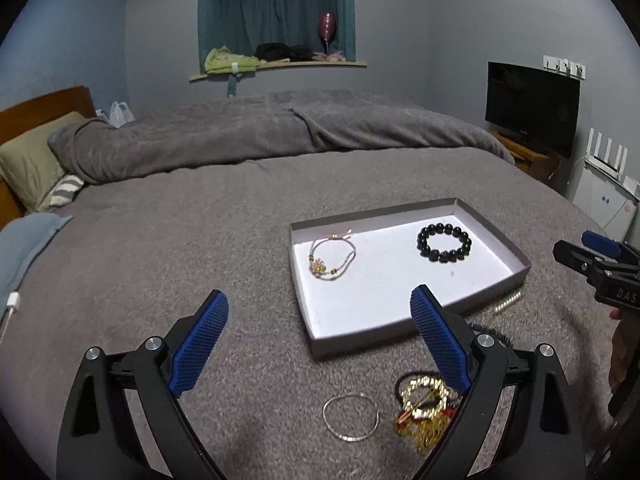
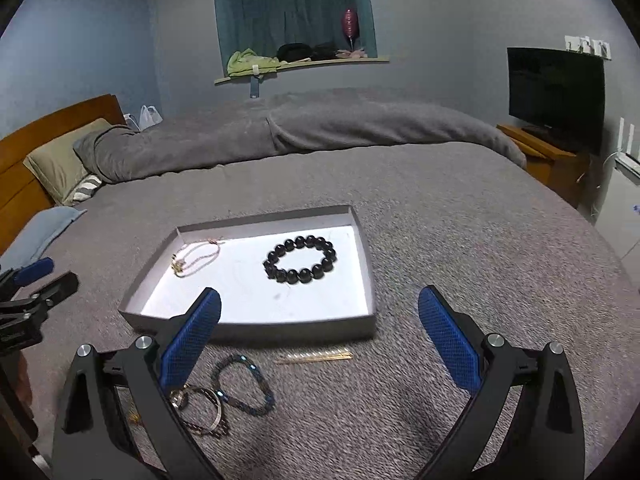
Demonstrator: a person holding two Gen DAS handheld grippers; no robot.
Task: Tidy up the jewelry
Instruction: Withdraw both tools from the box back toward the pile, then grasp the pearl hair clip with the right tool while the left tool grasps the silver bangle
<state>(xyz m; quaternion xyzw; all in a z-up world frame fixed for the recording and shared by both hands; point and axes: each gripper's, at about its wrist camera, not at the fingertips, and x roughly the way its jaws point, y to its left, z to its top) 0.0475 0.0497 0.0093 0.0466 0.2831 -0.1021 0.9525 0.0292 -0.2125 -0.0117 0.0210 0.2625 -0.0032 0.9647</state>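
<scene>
Two pieces done: black bead bracelet (image 2: 300, 259) and pink string bracelet (image 1: 332, 258) lie in tray (image 1: 400, 332)
Left to do: silver bangle (image 1: 351, 418), gold piece (image 1: 424, 398), blue braided bracelet (image 2: 242, 384), gold bar (image 2: 316, 356) on blanket (image 1: 200, 240)
Left gripper (image 1: 320, 344): fingers spread, empty
Right gripper (image 2: 320, 344): fingers spread, empty

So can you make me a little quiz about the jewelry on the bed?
1. True or false: the black bead bracelet lies inside the tray.
2. How many bracelets are in the tray?
3. Which lies nearest the tray's front wall? A) silver bangle B) gold bar C) blue braided bracelet

Key: 1 true; 2 two, counting the pink cord bracelet; 3 B.
</scene>
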